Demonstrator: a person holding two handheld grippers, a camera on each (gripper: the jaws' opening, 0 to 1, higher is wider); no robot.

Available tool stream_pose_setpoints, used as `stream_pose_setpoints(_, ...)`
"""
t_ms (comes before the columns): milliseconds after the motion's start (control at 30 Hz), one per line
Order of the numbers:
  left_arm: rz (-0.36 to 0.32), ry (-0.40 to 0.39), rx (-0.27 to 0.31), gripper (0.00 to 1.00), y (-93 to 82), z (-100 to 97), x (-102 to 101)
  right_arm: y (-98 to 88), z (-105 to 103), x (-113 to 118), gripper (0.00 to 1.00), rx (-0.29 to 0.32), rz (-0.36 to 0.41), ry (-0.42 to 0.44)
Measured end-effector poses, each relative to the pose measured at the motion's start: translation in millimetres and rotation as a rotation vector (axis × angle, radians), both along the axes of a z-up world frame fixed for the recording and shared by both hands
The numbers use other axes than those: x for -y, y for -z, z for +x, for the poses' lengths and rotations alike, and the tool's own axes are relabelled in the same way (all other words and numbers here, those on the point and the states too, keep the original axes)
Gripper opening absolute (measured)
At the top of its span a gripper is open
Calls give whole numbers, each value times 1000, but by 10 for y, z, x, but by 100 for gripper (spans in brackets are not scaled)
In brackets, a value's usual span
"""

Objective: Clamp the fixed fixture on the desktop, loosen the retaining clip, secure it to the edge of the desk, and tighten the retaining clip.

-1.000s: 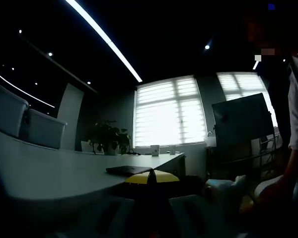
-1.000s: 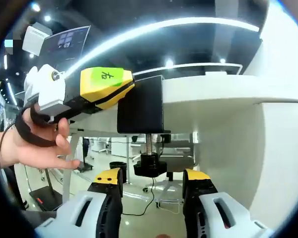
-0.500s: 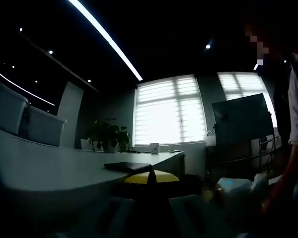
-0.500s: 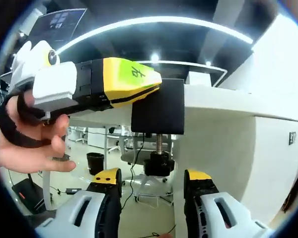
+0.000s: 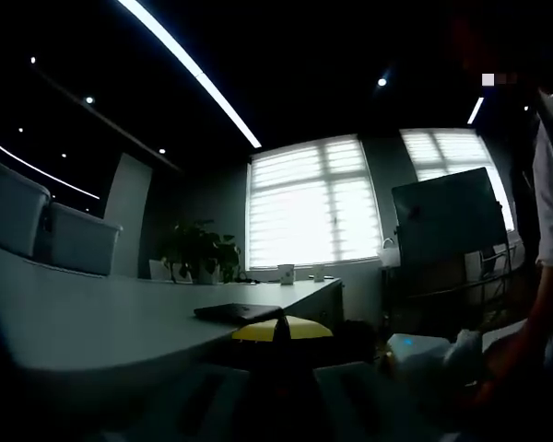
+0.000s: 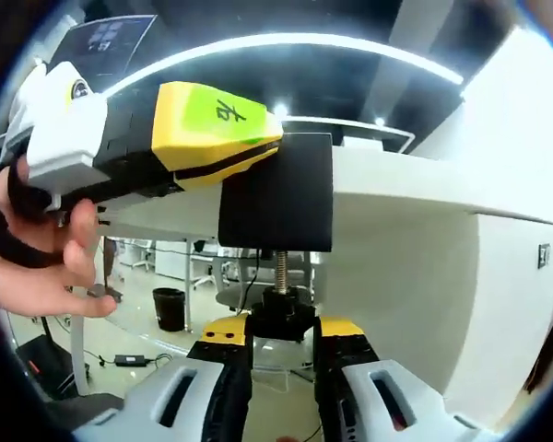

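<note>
White desk [image 6: 424, 184] spans the right gripper view, with the black metal clamp fixture [image 6: 276, 191] seated on its edge. The left gripper [image 6: 258, 157], jaws narrowed on the fixture's upper body, steadies it. The right gripper [image 6: 283, 331] pinches the black round screw knob [image 6: 281, 318] below. Risk: the knob may slip between the jaws, or the fixture may shift off the edge. The threaded screw [image 6: 280, 269] runs vertically, knob downward.

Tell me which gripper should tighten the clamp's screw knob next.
Right. The right gripper already has its jaws closed around the black screw knob under the clamp, while the left gripper holds the clamp at the desk edge.
</note>
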State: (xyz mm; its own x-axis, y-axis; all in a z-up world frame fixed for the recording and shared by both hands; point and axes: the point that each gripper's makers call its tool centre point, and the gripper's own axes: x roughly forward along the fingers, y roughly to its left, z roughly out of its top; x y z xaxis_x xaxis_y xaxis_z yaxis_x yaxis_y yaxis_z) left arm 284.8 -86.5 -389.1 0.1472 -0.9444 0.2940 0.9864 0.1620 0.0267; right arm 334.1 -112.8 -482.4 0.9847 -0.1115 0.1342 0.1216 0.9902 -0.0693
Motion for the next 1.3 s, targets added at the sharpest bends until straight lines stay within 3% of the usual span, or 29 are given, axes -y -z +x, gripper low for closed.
stream_pose_setpoints(300, 13, 2, 9, 1, 4, -7, 2, 12, 86, -104, 24, 18, -24, -294)
stream_pose_setpoints(400, 8, 1, 9, 1, -17, -3, -4, 15, 70, -150, 24, 17, 2, -395)
stream_pose_setpoints(633, 0, 1, 8, 1, -19, -7, -7, 33, 97, -104, 24, 26, 13, -443)
stream_pose_setpoints(767, -1, -1, 8, 1, -21, -8, -10, 33, 76, -107, 26, 51, 27, -378)
stream_pose_setpoints(933, -6, -1, 5, 1, -23, -11, -9, 217, 1, -26, 40, 8, 77, -242)
stream_pose_setpoints(1033, -2, -2, 6, 1, -23, -12, -7, 231, -112, -3, 42, 9, 104, -150)
stream_pose_setpoints(1133, -1, -2, 7, 1, -24, -10, -6, 206, -212, 39, 42, -3, 74, -33)
stream_pose_setpoints(1233, -1, -2, 6, 1, -26, -8, -5, 89, -277, 148, 44, 26, 27, 98)
stream_pose_setpoints(1300, 0, -4, 7, 1, -26, -5, -3, 70, -230, 72, 44, 41, 22, 95)
